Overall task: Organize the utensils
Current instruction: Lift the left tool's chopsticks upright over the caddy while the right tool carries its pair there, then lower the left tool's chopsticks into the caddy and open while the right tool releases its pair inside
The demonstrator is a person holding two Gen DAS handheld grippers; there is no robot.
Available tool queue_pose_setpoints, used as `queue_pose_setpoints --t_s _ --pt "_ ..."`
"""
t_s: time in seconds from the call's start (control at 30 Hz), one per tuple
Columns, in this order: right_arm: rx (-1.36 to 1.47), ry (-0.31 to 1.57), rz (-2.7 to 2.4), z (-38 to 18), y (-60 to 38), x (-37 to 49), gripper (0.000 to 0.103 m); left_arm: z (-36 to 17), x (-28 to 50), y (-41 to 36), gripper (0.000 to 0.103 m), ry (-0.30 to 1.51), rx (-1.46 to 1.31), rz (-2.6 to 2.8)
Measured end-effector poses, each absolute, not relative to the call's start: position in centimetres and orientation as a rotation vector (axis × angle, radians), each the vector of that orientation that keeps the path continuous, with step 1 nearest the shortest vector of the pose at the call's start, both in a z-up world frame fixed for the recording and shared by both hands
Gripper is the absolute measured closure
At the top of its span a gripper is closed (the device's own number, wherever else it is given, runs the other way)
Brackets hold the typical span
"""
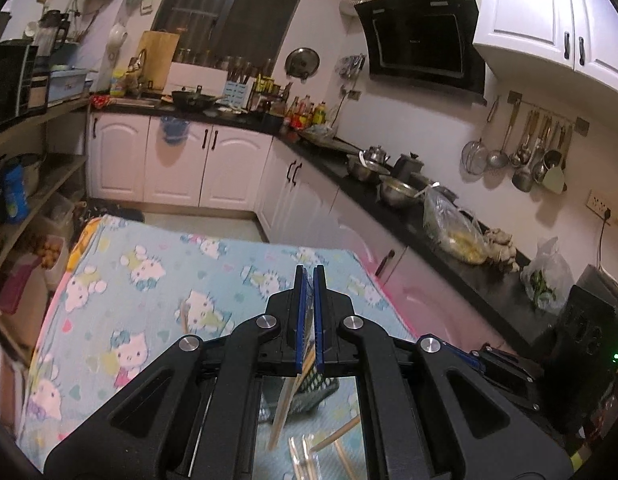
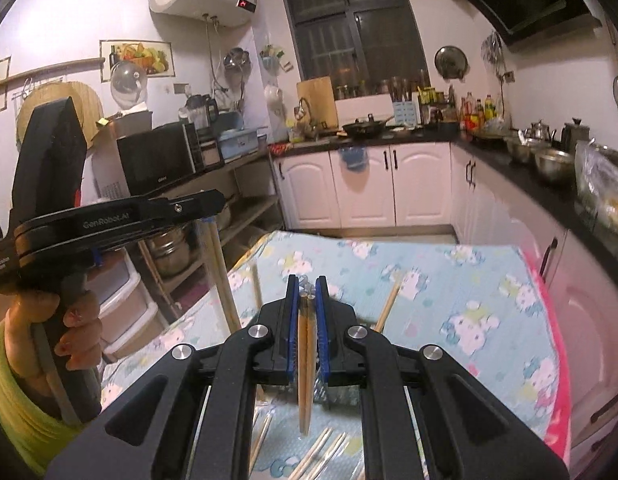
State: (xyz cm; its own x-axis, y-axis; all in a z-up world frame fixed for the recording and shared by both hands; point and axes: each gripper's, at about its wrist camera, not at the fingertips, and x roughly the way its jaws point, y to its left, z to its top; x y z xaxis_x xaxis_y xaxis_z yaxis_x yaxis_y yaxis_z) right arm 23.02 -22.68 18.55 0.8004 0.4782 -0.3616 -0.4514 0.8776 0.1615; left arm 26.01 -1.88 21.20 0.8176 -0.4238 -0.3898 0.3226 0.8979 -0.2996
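My left gripper [image 1: 309, 270] is shut on a pair of wooden chopsticks [image 1: 287, 404] that hang down below the jaws, above a table with a blue cartoon-cat cloth [image 1: 149, 280]. It also shows in the right wrist view [image 2: 207, 222], raised at the left with its chopsticks [image 2: 225, 280] hanging down. My right gripper [image 2: 307, 280] is shut on another pair of chopsticks [image 2: 305, 360] held upright between the pads. Loose chopsticks [image 2: 387, 304] lie on the cloth, and several more, some in clear wrappers [image 2: 317, 456], lie below the grippers. A dark mesh holder [image 1: 315, 390] sits under the left gripper.
A black counter [image 1: 429, 216] with steel bowls, kettles and food bags runs along the right. White cabinets [image 1: 181, 160] stand behind the table. Open shelves with pots and a microwave [image 2: 157, 160] stand at the left. The table's pink edge [image 2: 557, 360] is at the right.
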Motion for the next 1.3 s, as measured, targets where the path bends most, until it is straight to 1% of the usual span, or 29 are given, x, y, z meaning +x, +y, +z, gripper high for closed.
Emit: queue_pose_setpoints --t_s 0.33,0.53,0.87,1.3 --pt "0.074 0.338 0.476 21.8 -23.0 25.4 0.094 23.0 28.6 -2.9 0.103 0.412 -0.241 -0.391" --pt "0.078 0.297 0.452 22.6 -23.1 26.7 0.094 22.5 29.9 -3.5 0.103 0.384 -0.226 -0.365" --pt "0.058 0.314 0.393 19.8 -23.6 29.1 0.094 19.0 31.9 -3.4 0.103 0.410 -0.237 -0.344" --pt "0.043 0.344 0.355 16.3 -23.6 30.0 0.094 15.4 32.0 -3.6 0.103 0.445 -0.234 -0.341"
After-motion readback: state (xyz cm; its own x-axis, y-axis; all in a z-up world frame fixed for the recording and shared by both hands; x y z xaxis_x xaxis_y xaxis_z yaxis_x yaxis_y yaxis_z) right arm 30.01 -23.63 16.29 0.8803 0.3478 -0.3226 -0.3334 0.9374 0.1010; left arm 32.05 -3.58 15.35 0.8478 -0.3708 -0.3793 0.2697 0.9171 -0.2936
